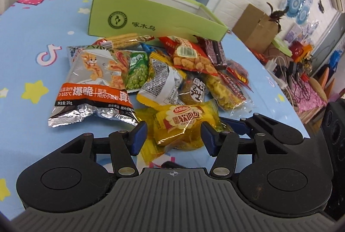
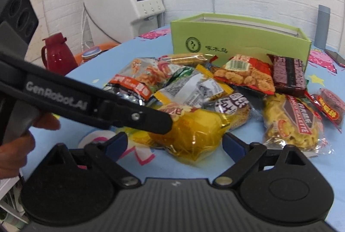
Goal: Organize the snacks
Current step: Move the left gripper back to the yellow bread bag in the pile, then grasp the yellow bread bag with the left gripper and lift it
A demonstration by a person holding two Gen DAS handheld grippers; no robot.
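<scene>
A pile of snack packets lies on the blue cartoon tablecloth (image 1: 25,42) in front of an open green box (image 1: 151,16), which also shows in the right wrist view (image 2: 237,44). The nearest packet is a yellow soft-bread packet (image 1: 183,122) (image 2: 194,135). My left gripper (image 1: 173,135) is open, its blue fingers on either side of this packet's near end. My right gripper (image 2: 174,143) is open, just short of the same packet from the other side. The left gripper's arm (image 2: 86,100) crosses the right wrist view above the packet.
Other packets include a silver-orange crisp bag (image 1: 92,85), green peas (image 1: 138,72), a red nut packet (image 1: 189,57) and a dark wafer bar (image 2: 289,74). A cardboard box (image 1: 256,27) and clutter lie beyond the table's right edge. A red jug (image 2: 56,55) and a white machine (image 2: 129,5) stand off the left.
</scene>
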